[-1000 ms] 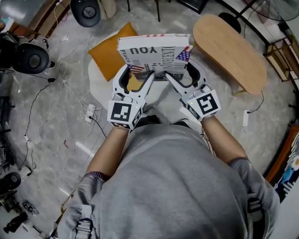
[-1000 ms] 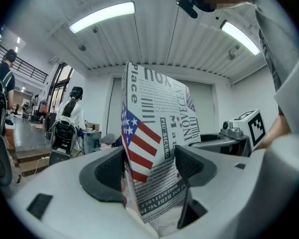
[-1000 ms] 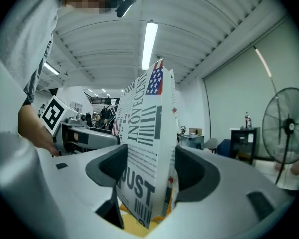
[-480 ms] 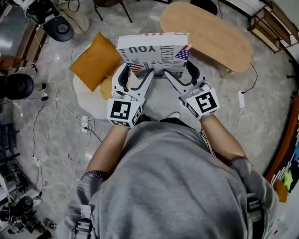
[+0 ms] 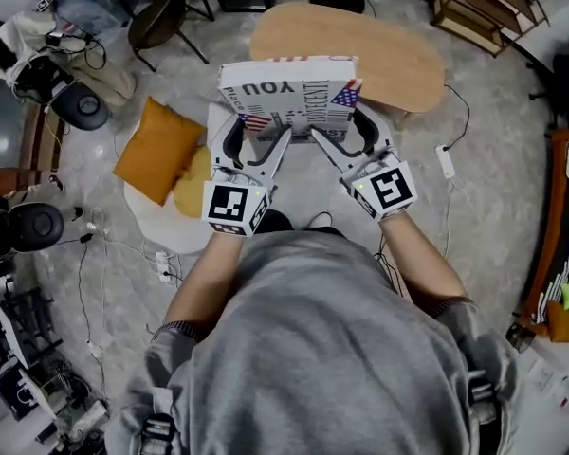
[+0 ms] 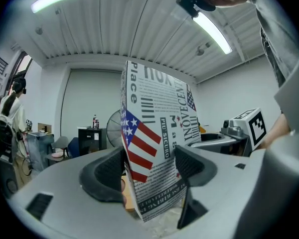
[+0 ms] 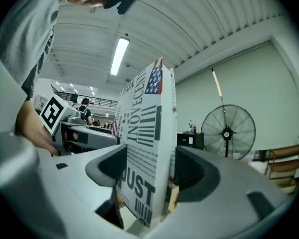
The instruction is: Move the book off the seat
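A white book (image 5: 289, 98) with black print and a flag on its cover hangs upright in the air, gripped from both lower corners. My left gripper (image 5: 256, 133) is shut on its left end and my right gripper (image 5: 341, 131) on its right end. In the left gripper view the book (image 6: 157, 148) stands between the dark pads of the left gripper (image 6: 149, 171). The right gripper view shows the book's thick edge (image 7: 147, 153) clamped in the right gripper (image 7: 147, 171). The white round seat (image 5: 156, 224) lies to the book's lower left.
An orange cushion (image 5: 156, 150) and a yellow one (image 5: 194, 178) lie on the seat. An oval wooden table (image 5: 360, 50) stands just beyond the book. A dark chair (image 5: 161, 17), cables and a power strip (image 5: 446, 159) are on the floor. A standing fan (image 7: 228, 132) is farther off.
Both grippers have carried the book away from above the seat. The seat and cushions have slid to the left in view, and the wooden table now lies right behind the book.
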{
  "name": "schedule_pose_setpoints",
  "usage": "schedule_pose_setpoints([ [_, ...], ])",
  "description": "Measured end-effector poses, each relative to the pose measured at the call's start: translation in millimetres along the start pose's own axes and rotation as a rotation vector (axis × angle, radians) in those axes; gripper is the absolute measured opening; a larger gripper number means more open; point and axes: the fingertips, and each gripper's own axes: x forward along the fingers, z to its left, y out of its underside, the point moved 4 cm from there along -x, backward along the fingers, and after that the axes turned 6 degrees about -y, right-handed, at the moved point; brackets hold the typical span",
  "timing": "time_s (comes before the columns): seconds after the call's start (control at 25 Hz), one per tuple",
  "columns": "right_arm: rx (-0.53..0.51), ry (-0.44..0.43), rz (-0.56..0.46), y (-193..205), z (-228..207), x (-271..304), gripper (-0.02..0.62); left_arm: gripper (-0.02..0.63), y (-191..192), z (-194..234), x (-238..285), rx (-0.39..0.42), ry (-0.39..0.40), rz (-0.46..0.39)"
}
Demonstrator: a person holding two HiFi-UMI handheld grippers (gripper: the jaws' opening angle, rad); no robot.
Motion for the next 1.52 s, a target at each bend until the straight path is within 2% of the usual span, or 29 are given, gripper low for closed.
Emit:
schedule_pose_setpoints([
  [0.12,0.02,0.051,0.001,2.7,-56.8,-17.4,0.314,0.331,-4.4,-27.5,58.0,0.008,0.05,0.018],
  [0.24,0.024,0.097,0.014,10.2,-78.3,-23.1,0.314,0.331,3.0,-35.2,85.0,-0.005,0.1,0.029],
  [0.48,0.007,0.193,0.033,30.3,-79.8,-15.4,0.313,0.331,26.4,-24.0,102.4,-0.017,0.199,0.015],
  [0.72,0.023,0.259,0.075,15.4,-163.0,25.0,0.313,0.331,9.7,0.5,202.3,-0.046,0.274,0.037],
  [1.0,0.056,0.338,0.092,23.7,-205.1,67.7,0.314,0.331,16.7,34.3,265.2,-0.056,0.355,0.047],
  [1.32,0.084,0.382,0.118,41.9,-248.3,72.5,0.313,0.331,33.3,29.2,317.4,-0.074,0.407,0.084],
  [1.52,0.112,0.372,0.12,57.4,-287.9,64.9,0.313,0.331,42.7,11.5,354.2,-0.063,0.402,0.114],
])
